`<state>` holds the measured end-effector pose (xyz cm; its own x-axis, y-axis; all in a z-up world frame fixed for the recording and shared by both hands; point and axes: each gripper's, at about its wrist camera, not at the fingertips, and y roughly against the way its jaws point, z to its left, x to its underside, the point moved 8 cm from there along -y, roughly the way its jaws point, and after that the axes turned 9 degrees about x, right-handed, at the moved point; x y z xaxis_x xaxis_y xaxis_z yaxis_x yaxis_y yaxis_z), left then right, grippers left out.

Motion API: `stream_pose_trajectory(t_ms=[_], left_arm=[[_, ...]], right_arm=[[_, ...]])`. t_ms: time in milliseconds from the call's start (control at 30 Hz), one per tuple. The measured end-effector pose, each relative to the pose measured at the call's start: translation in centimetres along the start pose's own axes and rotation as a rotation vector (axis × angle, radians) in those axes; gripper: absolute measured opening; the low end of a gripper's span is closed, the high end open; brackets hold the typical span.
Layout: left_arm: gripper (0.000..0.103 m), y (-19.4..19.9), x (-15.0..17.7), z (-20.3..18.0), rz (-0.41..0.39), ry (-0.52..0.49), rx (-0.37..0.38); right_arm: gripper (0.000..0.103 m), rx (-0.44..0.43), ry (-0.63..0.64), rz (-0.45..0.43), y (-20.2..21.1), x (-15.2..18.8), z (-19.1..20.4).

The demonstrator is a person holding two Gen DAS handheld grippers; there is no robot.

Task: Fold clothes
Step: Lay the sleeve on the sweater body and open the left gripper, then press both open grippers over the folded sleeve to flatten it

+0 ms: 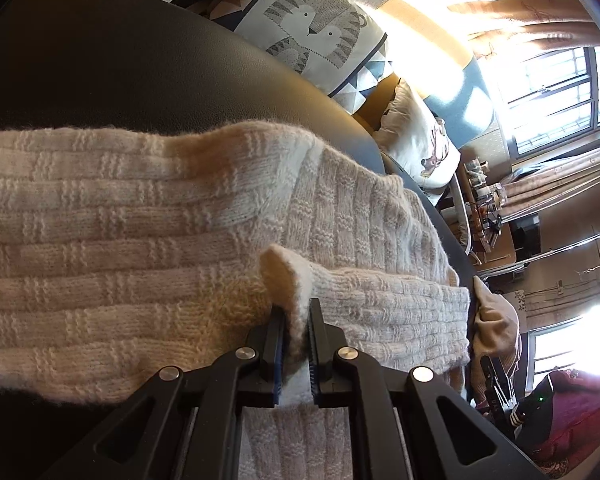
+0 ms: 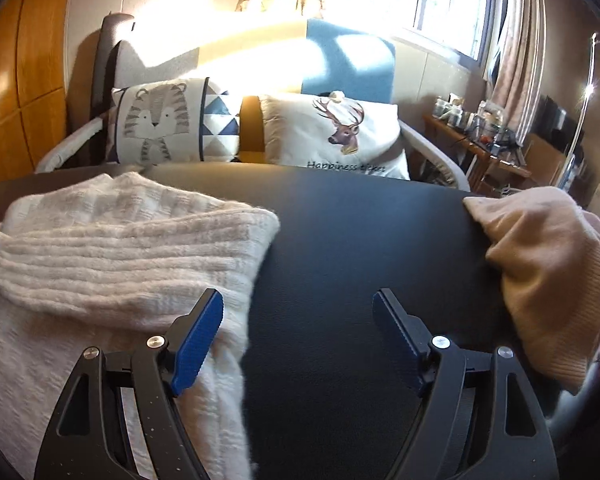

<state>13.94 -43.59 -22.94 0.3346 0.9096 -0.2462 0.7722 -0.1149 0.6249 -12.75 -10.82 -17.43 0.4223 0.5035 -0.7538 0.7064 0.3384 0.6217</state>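
The cream knit sweater (image 1: 140,220) lay spread over the left part of the dark table (image 2: 360,240), with one layer (looked like a sleeve) already doubled across the body. The left claw (image 1: 298,320) was clamped tight on a raised fold of the knit, pads squeezing the fabric between them. The right claw (image 2: 298,312) hung low over the bare table just beside the sweater's edge, jaws spread wide and holding nothing. I'd guess that knit was soft, floppy and a bit stretchy, so it would sag and drag unless taken by a thick edge like a hem or cuff. The left claw looked rolled onto its side, the right one level. A tan garment (image 2: 548,280) sat bunched at the table's right edge.
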Motion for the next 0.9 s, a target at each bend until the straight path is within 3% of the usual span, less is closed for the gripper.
stream_pose_trajectory(t_ms=[100,233,333,433,533,567,700,833,900], left_arm=[[0.009,-0.1,-0.5,-0.3,-0.008,-0.016,-0.016],[0.009,-0.2,-1.1,-0.1,-0.017,-0.017,-0.028],[0.010,-0.9,-0.8,0.6,-0.004,-0.015,-0.043],[0.012,-1.2,-0.6,0.3,0.003,-0.073,-0.073],[0.016,-0.9,-0.7,-0.3,0.013,-0.130,-0.134],[0.022,-0.7,-0.8,-0.4,0.010,-0.151,-0.167],[0.024,1.3,-1.6,-0.5,-0.068,-0.238,-0.367],[0.025,2.4,-1.8,-1.6,-0.127,-0.266,-0.387],[0.025,1.5,-1.3,-3.2,-0.118,-0.302,-0.333]], right_arm=[[0.081,-0.046,0.115,0.038,-1.1,-0.1,3.4],[0.080,0.004,0.274,0.158,-3.8,3.0,5.3],[0.088,-0.019,0.219,0.166,-3.3,4.2,4.2],[0.088,-0.041,0.190,0.185,-3.1,4.9,3.3],[0.088,-0.033,0.159,0.167,-2.4,3.3,2.6],[0.088,-0.042,0.148,0.137,-2.0,2.3,2.6],[0.088,-0.116,0.141,0.095,-1.9,-0.6,4.5],[0.088,-0.200,0.144,0.073,-2.2,-3.0,7.0],[0.088,-0.241,0.143,0.091,-2.9,-3.4,8.3]])
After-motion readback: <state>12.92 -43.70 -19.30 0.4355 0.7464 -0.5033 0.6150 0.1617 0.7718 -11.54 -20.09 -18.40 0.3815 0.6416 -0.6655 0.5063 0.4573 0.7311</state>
